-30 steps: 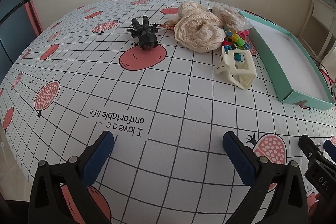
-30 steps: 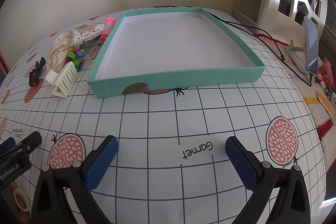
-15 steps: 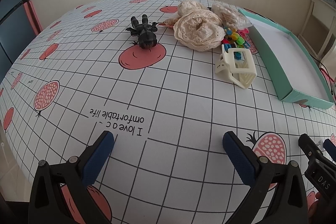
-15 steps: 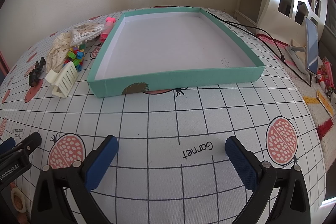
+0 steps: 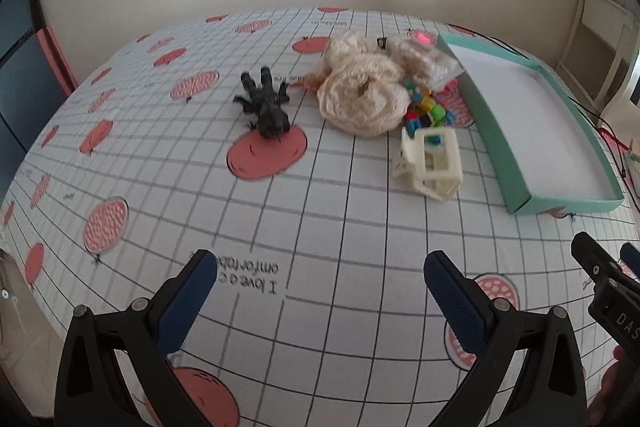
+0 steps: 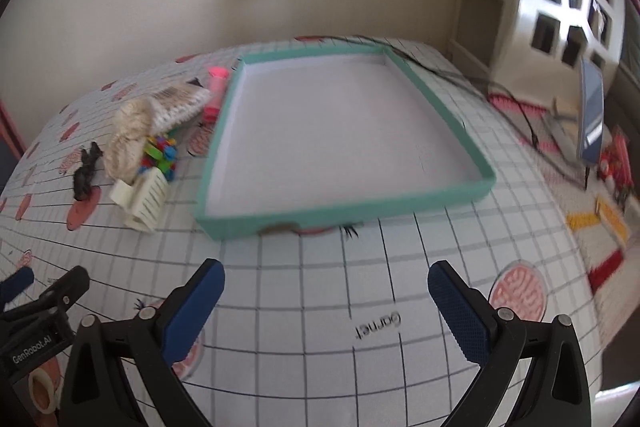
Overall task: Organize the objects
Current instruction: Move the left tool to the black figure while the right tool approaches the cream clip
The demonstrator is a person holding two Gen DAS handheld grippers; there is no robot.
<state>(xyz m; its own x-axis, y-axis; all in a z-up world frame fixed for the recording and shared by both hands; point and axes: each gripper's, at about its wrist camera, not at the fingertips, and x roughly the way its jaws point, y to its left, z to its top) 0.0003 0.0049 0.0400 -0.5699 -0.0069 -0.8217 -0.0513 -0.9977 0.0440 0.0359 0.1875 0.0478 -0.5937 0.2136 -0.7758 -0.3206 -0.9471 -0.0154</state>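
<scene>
One green tray (image 6: 256, 227) has nothing in it; left of it sit a cream clip (image 6: 140, 201) and colorful beads (image 6: 160, 155). Left gripper (image 5: 320, 291) and right gripper (image 6: 326, 291) are both wide apart, holding nothing.

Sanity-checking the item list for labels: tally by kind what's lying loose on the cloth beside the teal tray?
Black claw clip: 1
Cream claw clip: 1
Cream lace scrunchie: 1
Clear bag of pale beads: 1
Cluster of small coloured clips: 1, pieces too small to count
Pink-capped tube: 1
Total: 6. The teal tray holds nothing.
</scene>
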